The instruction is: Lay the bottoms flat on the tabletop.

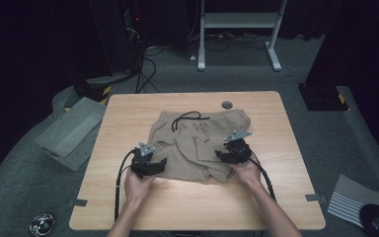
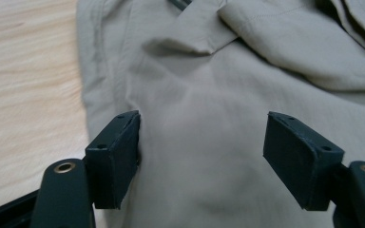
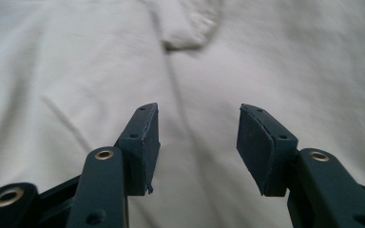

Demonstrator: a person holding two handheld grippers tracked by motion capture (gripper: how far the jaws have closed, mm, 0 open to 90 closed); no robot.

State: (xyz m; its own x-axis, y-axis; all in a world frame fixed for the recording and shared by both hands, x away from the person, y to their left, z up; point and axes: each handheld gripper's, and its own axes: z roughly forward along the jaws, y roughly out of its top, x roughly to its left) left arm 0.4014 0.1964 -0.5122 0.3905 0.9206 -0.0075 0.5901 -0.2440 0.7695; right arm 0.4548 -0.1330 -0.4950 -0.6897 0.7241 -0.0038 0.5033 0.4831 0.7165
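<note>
On the floor at about nine o'clock from the desk [image 1: 128, 207] lies a grey bin [image 1: 69, 129], boxy and stiff-walled, tipped on its side. Next comes the left gripper [image 1: 150, 165], at seven o'clock of the garment, its jaws standing wide with nothing pinched; seen along that gripper, the pads straddle the cloth's edge where it meets pale wood grain. The khaki shorts [image 1: 197, 143] lie in the middle of the desk, loosely folded and rumpled, a black drawstring [image 1: 187, 117] curling out at their twelve o'clock side. I judge the fabric light, soft and limp: a thin woven cotton that will sag and slide from a hold, not fragile and not very slippery on the matte wood. The best places to take it look like the stitched hems and the thicker waistband, where doubled cloth gives the pads something to bite; a single flat layer would likely bunch. At four o'clock of the shorts hovers the right gripper [image 1: 233, 152], jaws parted to a middling width over a smooth stretch of cloth and holding nothing. Beyond, at one o'clock, a small grey round cap [image 1: 227, 105] sits flush in the desktop.
</note>
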